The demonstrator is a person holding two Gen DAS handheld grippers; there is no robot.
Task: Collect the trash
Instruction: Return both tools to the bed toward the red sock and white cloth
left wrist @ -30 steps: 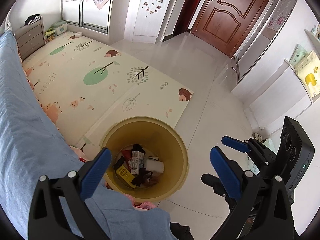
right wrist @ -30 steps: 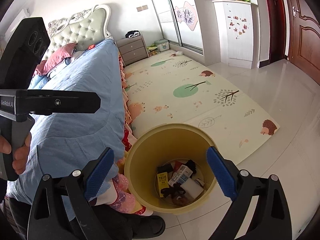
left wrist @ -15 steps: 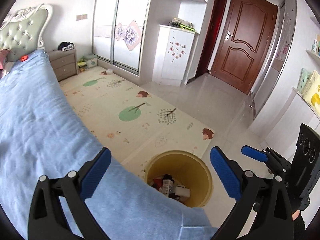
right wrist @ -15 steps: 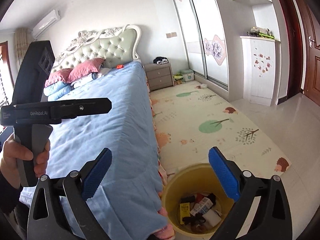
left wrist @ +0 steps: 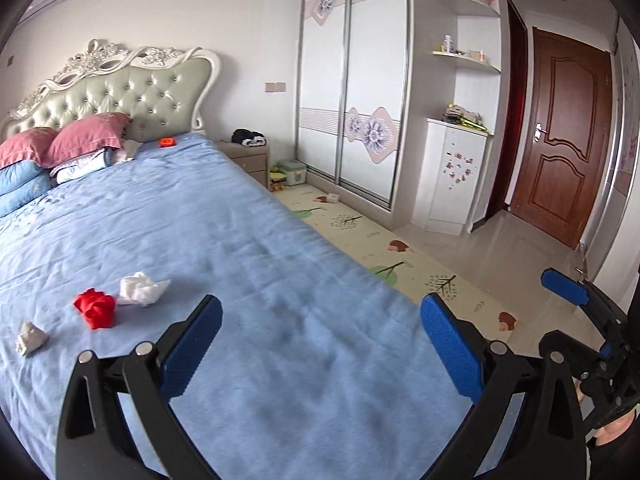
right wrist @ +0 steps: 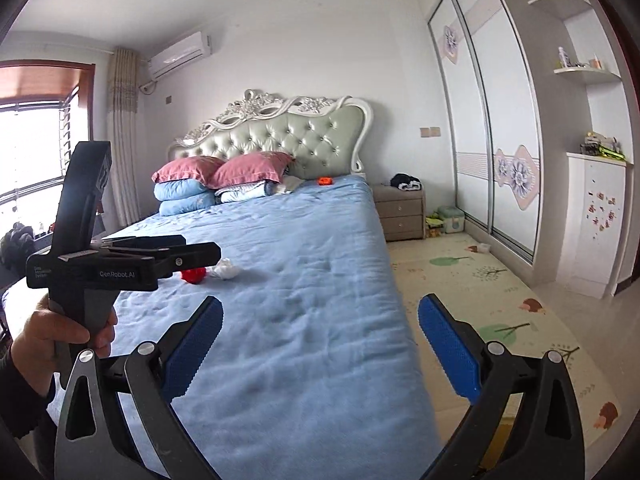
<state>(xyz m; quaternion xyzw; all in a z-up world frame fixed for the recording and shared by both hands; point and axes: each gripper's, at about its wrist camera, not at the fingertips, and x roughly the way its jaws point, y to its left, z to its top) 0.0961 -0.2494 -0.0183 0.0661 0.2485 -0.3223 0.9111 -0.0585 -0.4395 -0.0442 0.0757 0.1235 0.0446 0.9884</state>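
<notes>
I see the blue-sheeted bed [left wrist: 248,248] filling both views, with the patterned play mat [right wrist: 500,304] on the floor along its side. My left gripper [left wrist: 320,344] and right gripper [right wrist: 319,343] both hang over the sheet with fingers spread wide and nothing between them. The trash lies on the bed to the left of my left gripper: a white crumpled tissue [left wrist: 142,289] touching a red crumpled wad [left wrist: 96,307], and a smaller grey-white scrap [left wrist: 30,338] apart from them.
</notes>
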